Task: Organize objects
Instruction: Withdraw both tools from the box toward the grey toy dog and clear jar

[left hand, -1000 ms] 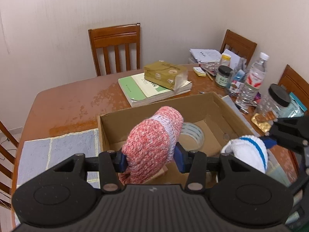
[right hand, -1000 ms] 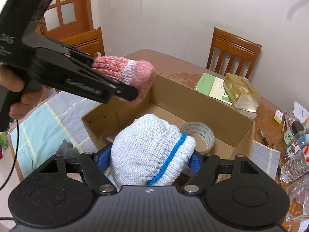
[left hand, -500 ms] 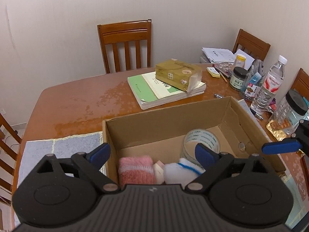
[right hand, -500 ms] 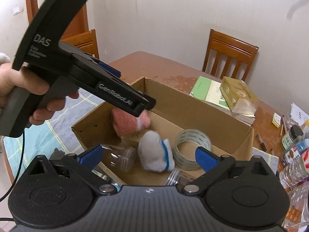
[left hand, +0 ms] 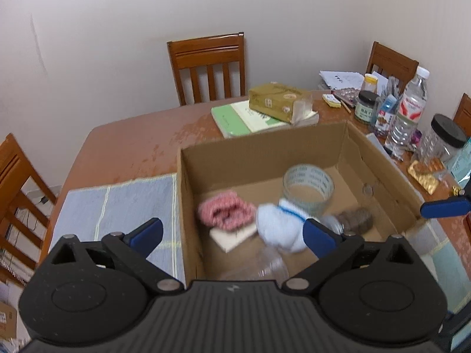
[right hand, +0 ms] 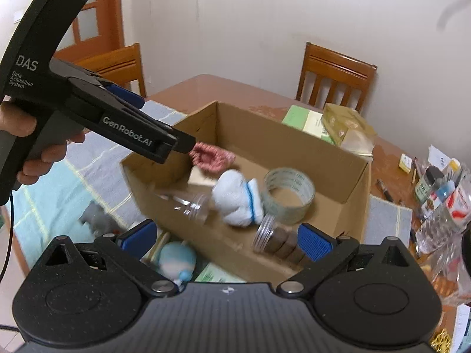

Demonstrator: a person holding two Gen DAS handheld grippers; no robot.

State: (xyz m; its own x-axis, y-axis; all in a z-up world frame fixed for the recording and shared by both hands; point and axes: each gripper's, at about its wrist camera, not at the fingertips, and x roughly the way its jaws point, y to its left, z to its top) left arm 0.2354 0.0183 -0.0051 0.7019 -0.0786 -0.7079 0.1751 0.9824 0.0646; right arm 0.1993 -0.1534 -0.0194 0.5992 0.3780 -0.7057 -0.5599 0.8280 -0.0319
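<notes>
While its jaws are opening wide with nothing pressed between them, the left tool [left hand: 232, 234] is hovering over the near-left edge of the cardboard box [left hand: 265, 150], one blue pad over the blue placemat [left hand: 117, 203] and the other over the box's inside. Beside it, the right tool [right hand: 225, 236] is standing fully spread and gripping nothing, poised over the box's near wall; in the right wrist view a hand [right hand: 44, 153] is holding the left tool's black handle.

Inside the box, the pink knitted sock [left hand: 225, 210] is lying near the left wall, partly resting on a flat pale block [left hand: 235, 236]. Just to its right the white sock with a blue band [left hand: 279, 226] is lying against the roll of clear tape [left hand: 309, 186]. A clear plastic jar [right hand: 188, 203] is lying on its side near the front wall, and another jar with brown contents [right hand: 279, 242] is lying toward the front right corner.

Outside the box, a small pale blue toy [right hand: 176, 260] is sitting on the placemat close by. Farther off on the wooden counter [left hand: 132, 147], a green book [left hand: 241, 119] is carrying a gold carton [left hand: 276, 101], and bottles and jars [left hand: 409, 111] are crowding the right end.
</notes>
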